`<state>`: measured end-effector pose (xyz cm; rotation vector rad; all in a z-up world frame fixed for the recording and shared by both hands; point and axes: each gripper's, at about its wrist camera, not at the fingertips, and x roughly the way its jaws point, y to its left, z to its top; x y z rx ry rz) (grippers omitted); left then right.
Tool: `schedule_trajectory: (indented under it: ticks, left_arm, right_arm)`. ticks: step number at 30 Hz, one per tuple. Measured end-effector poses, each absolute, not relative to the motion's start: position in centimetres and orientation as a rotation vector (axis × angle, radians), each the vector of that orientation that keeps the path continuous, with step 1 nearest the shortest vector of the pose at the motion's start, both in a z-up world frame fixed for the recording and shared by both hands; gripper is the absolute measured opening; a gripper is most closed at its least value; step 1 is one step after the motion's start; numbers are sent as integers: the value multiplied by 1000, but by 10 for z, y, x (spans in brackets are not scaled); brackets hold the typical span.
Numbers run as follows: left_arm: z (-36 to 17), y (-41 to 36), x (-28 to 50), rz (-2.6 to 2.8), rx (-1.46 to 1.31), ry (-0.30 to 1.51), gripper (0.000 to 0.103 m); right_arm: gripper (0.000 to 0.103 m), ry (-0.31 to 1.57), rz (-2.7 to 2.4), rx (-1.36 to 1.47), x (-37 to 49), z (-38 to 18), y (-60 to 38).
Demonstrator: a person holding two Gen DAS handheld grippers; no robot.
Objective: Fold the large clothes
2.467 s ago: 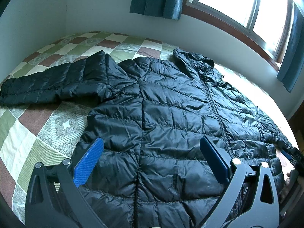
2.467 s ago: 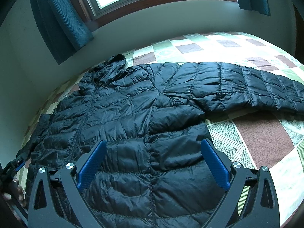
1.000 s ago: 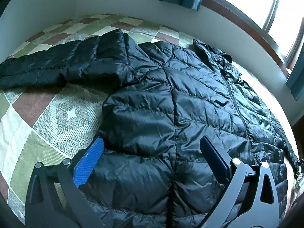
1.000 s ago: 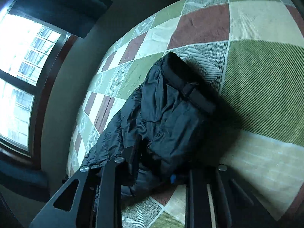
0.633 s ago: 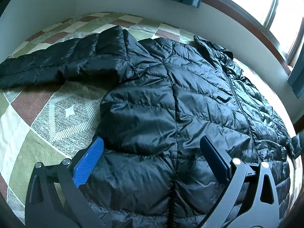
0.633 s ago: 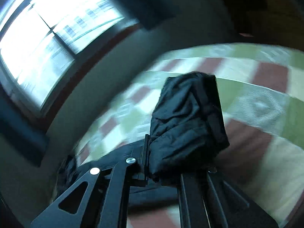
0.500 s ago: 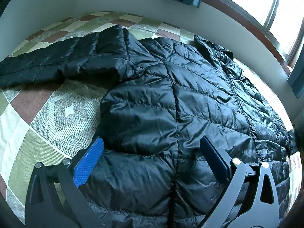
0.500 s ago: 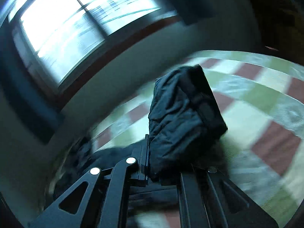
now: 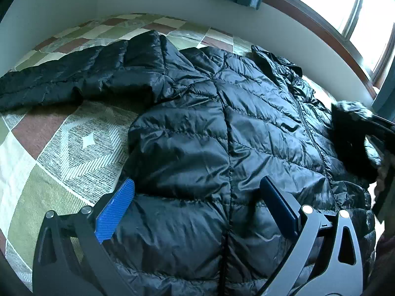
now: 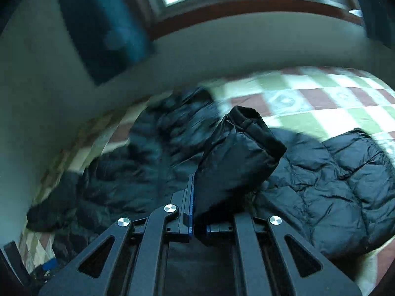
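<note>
One sleeve of the black puffer jacket [image 9: 222,148] is in hand: the right claw [image 10: 217,197] pinches the sleeve cuff [image 10: 246,148] between fingers drawn close together and holds it up in the air above the jacket's body. The right wrist view is smeared with motion, so exactly how high the cuff sits over the torso cannot be told. In the left wrist view this raised cuff shows at the far right edge, over the zipper side of the jacket.

The jacket itself lies front up and spread across the bed [image 9: 61,148], on a checked green, brown and cream cover, with its hood toward the wall under the window [image 9: 345,12]. The other sleeve [image 9: 74,83] lies stretched out flat to the side, not yet folded. The left claw [image 9: 195,212] hangs spread wide over the lower torso near the hem, gripping nothing.

The step looks like the first sleeve fold, early in the task. The next move calls for carrying the cuff across the chest and laying the sleeve flat over the torso, then letting go. The slippery, puffy shell may spring back, so the free left claw could press the torso down.
</note>
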<state>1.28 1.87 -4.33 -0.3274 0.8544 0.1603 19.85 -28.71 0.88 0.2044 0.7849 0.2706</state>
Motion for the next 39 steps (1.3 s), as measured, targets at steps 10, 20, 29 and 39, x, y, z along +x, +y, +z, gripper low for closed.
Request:
schedule_trajectory:
  ticks: [10,20,29,39]
  left_arm:
    - [-48,19,14,153,-342,864,101]
    - [-49,21,14,147,-353,871,101]
    - [-50,21,14,147,-353,877,101]
    - [-51,22,13,144,-359,874,101]
  right_arm:
    - [7,855,384,119,211,-23,-204]
    - [18,929,464,125,220,-42,-170]
    - [60,982,669,182,214,-46,-149]
    - [65,866,633,268,178,19,-266]
